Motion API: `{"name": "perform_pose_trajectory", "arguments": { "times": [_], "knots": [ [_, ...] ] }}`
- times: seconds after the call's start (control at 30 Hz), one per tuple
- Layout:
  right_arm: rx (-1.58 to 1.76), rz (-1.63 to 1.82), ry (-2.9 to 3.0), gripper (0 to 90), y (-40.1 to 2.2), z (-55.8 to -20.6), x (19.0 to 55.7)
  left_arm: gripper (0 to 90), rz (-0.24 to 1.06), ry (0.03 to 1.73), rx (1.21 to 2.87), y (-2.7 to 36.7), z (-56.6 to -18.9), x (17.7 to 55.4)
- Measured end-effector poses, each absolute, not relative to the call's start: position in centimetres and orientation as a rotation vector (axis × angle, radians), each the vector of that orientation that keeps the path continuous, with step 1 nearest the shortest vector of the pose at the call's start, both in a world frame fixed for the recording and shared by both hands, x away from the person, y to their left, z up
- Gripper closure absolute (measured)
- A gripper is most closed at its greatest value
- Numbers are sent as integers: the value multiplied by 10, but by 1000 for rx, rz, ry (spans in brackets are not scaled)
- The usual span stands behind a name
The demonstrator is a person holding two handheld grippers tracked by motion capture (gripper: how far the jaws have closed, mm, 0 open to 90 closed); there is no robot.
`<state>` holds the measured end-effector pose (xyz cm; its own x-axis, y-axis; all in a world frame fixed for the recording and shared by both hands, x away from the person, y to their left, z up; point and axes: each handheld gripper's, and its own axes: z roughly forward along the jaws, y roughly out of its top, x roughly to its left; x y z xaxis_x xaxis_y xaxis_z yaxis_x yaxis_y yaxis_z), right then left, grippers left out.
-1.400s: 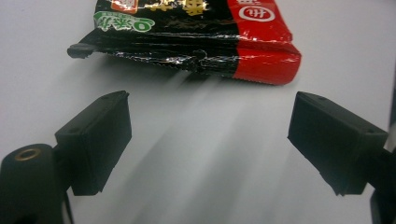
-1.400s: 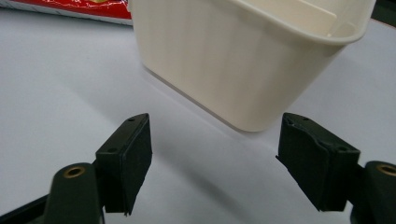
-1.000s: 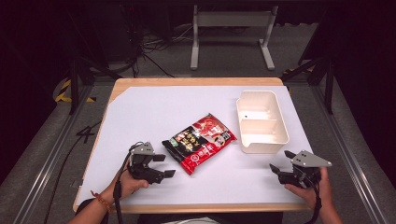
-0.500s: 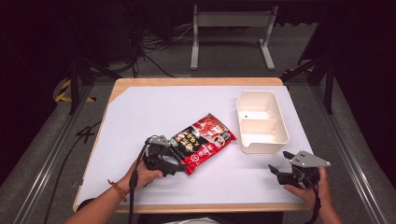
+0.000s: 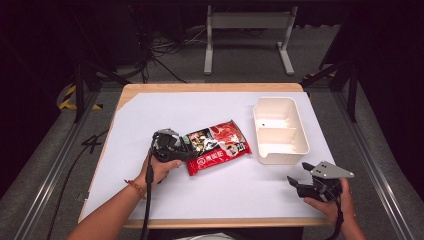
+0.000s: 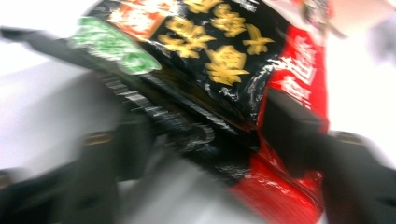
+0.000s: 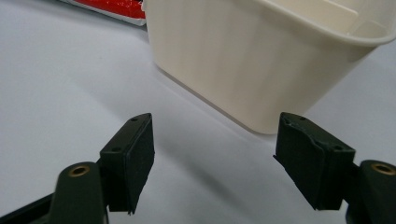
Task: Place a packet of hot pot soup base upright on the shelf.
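The left gripper (image 5: 184, 149), jaws just closing, seems to pinch the one snack packet (image 5: 218, 146)'s nine-o'clock end; its own blurred view shows the crumpled film. The right gripper (image 5: 298, 184) stands spread, facing one cream bin (image 7: 243, 60).

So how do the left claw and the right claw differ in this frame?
The left claw sits on the near-left end of the snack packet, its jaws having just closed around the packet's edge; the right claw has nothing between its jaws, which have just narrowed slightly. The left is mid-table beside the packet; the right rests near the table's front edge, pointing toward the cream tray. Both are black, two-jawed and hand-held.
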<state>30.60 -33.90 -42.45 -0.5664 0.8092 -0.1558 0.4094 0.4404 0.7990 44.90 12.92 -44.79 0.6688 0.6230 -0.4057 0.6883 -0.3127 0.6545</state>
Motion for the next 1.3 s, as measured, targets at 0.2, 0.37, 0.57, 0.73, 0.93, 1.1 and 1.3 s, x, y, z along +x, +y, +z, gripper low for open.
{"name": "perform_pose_trajectory", "arguments": {
  "times": [0.2,0.37,0.57,0.73,0.93,1.1,1.3],
  "knots": [
    [1023,995,2165,289,-339,-424,306,705,7,976,2037,123,-437,455],
    [1015,994,2174,301,-339,-425,305,881,88,861,1964,122,-419,458],
    [1015,998,2177,304,-339,-424,305,889,181,749,1929,115,-385,453],
    [1010,997,2186,305,-337,-425,305,892,260,674,1890,112,-358,444],
    [1012,999,2189,306,-338,-425,305,898,298,616,1891,105,-335,443],
    [1015,1004,2191,306,-337,-425,305,899,319,566,1912,99,-321,442],
    [1018,1003,2193,306,-337,-426,305,900,361,530,1918,90,-307,442]
  ]
}}
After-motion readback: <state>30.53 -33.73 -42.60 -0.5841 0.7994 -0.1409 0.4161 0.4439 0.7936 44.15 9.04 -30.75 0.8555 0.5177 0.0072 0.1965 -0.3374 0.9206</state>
